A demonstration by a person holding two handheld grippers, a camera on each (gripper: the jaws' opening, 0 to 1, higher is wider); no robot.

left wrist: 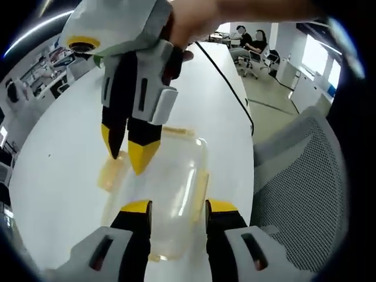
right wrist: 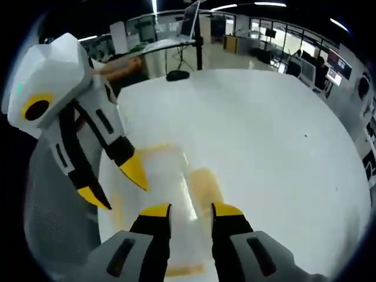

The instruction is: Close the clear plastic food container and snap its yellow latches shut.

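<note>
The clear plastic container [left wrist: 167,188] lies flat on the white worktop [left wrist: 64,176], close to the edge nearest to me, and its lid seems to be on it, though I cannot tell if it sits fully down. Around the rim I see yellow latches: one on the far short side [left wrist: 178,131], one on the long side at the right [left wrist: 201,187], and one that stands out flat on the worktop at the left [left wrist: 109,172]. If any latch is snapped, the pictures do not let me say.

In the left gripper view my left claw [left wrist: 175,207] is over the near end of the container, with its two yellow-tipped jaws a moderate gap apart and the container seen between them; I hold nothing with it. The right claw [left wrist: 130,154] comes down from above in the same view, a hand [left wrist: 191,26] on its body. Its yellow tips are narrow, nearly together, and they point at the left part of the container, just beside the open latch. I cannot tell if they touch it.

In the right gripper view the right claw [right wrist: 191,210] shows the jaws a small gap apart above the blurred container [right wrist: 170,176], with a yellow latch [right wrist: 205,185] just ahead of them. The left claw [right wrist: 111,187] enters from the left, tips apart, over the container edge.

Beside the worktop stands a grey mesh chair [left wrist: 305,176]. Far behind, people sit at desks [left wrist: 249,44] in an office.
</note>
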